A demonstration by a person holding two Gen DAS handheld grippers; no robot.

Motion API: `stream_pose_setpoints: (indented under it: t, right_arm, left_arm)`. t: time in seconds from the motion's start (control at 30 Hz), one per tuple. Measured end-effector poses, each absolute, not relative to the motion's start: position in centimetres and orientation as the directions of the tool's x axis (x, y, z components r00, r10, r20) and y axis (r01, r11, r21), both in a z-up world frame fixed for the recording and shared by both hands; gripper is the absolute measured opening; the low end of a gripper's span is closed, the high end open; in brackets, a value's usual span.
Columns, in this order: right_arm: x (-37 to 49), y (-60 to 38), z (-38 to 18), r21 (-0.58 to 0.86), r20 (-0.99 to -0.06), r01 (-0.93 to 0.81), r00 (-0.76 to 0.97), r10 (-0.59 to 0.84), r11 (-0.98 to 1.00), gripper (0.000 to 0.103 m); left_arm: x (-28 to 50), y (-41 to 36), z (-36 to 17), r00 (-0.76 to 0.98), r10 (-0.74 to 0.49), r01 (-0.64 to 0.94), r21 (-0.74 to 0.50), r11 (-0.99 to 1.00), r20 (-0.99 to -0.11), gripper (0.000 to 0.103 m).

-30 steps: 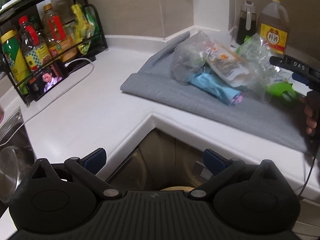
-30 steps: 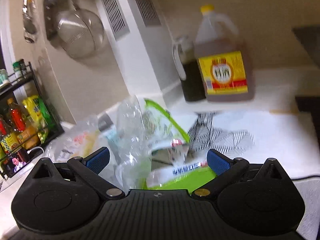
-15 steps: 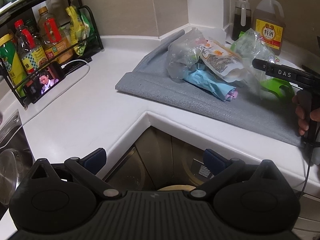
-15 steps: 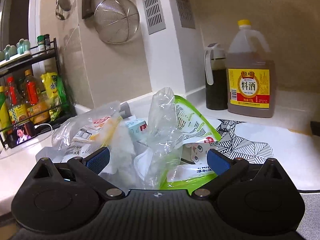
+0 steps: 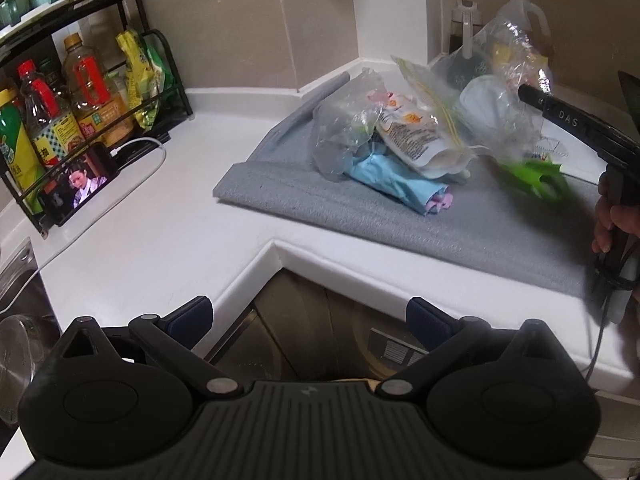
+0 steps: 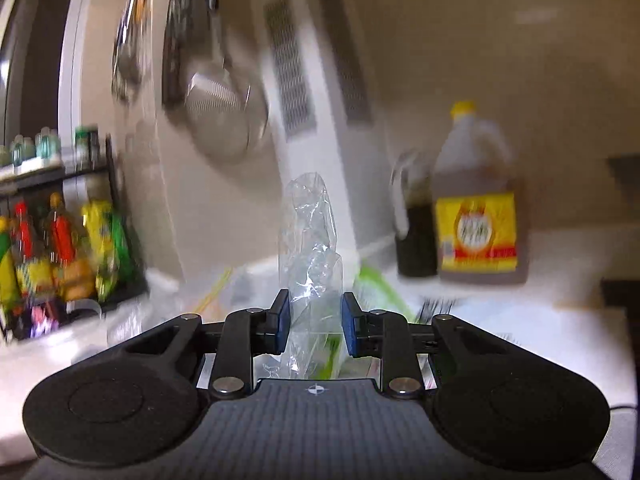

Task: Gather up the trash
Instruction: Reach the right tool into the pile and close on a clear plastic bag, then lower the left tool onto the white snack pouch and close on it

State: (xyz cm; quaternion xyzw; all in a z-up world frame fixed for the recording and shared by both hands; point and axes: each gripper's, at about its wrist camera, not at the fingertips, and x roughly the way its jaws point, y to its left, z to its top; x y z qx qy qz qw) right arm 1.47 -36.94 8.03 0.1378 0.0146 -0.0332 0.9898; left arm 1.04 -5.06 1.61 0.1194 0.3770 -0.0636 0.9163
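Closing on a strip of clear plastic wrap (image 6: 310, 256), my right gripper (image 6: 314, 320) has its blue pads against either side of the crumpled film, which rises upright between them; the jaws are narrowing at this moment and the film is pinched there. From my left wrist view the same gripper reaches in from the right edge, a person's hand (image 5: 612, 220) around its handle, and the clear wrap (image 5: 516, 80) hangs up over the rest of the pile. My left gripper (image 5: 308, 316) stands wide open with nothing between its pads, out beyond the desk's inner corner, above a dim cabinet front.

Just beside the lifted film, the remaining trash lies bunched on a grey mat (image 5: 360, 216) spread over the white desk (image 5: 160, 232): a clear bag (image 5: 344, 136), a printed white pouch (image 5: 420, 140) leaning on it, a light blue wrapper (image 5: 392, 180) underneath with a bit of pink at its end, and a blurred green package (image 5: 532, 176) nearest the right gripper.

Behind the pile, against the wall, a large jug (image 6: 476, 216) with a yellow label and cap stands next to a dark bottle (image 6: 416, 232). Well apart on the left, a black wire rack (image 5: 92, 92) holds sauce bottles and snack bags, and a phone (image 5: 80, 184) with a lit screen leans at its foot, a white cable trailing from it.
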Motion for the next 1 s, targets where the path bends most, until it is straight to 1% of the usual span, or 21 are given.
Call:
stream_pose_setpoints:
  t: [0.07, 0.13, 0.2, 0.3, 0.43, 0.63, 0.77, 0.9, 1.0]
  right_arm:
    - [1.0, -37.3, 8.3, 0.263, 0.009, 0.114, 0.993, -0.121, 0.958, 0.028]
    - [0.8, -37.5, 8.4, 0.239, 0.024, 0.187, 0.980, -0.199, 0.953, 0.028]
    - [0.9, -38.0, 8.4, 0.242, 0.017, 0.251, 0.965, -0.263, 0.937, 0.028]
    - [1.3, -38.8, 8.3, 0.261, -0.026, 0.296, 0.954, -0.300, 0.919, 0.028]
    - [2.0, -39.3, 7.9, 0.275, -0.079, 0.316, 0.949, -0.306, 0.908, 0.028]
    - [2.3, -39.4, 7.4, 0.284, -0.114, 0.320, 0.947, -0.299, 0.904, 0.028]
    - [2.4, -39.2, 7.3, 0.281, -0.121, 0.313, 0.949, -0.289, 0.907, 0.028]
    - [2.4, -39.0, 7.3, 0.279, -0.123, 0.303, 0.952, -0.279, 0.911, 0.028]
    - [2.6, -38.9, 7.3, 0.277, -0.128, 0.297, 0.954, -0.272, 0.914, 0.029]
  left_arm:
    - [1.3, -5.7, 2.1, 0.714, -0.048, 0.222, 0.161, 0.962, -0.699, 0.103]
    - [1.8, -6.5, 2.5, 0.722, -0.074, 0.242, 0.151, 0.959, -0.688, 0.103]
    - [2.7, -7.7, 3.0, 0.736, -0.091, 0.251, 0.146, 0.957, -0.671, 0.103]
    - [4.4, -9.5, 3.5, 0.751, -0.115, 0.265, 0.137, 0.955, -0.651, 0.103]
    - [7.7, -11.9, 3.9, 0.741, -0.169, 0.289, 0.082, 0.954, -0.650, 0.103]
    - [13.0, -15.8, 3.7, 0.713, -0.211, 0.310, 0.030, 0.950, -0.669, 0.103]
    - [16.1, -17.9, 2.6, 0.686, -0.194, 0.292, 0.021, 0.956, -0.702, 0.103]
    - [18.4, -18.9, 0.9, 0.650, -0.150, 0.259, 0.032, 0.965, -0.745, 0.103]
    - [18.6, -19.3, 0.5, 0.671, -0.120, 0.248, 0.070, 0.966, -0.731, 0.103]
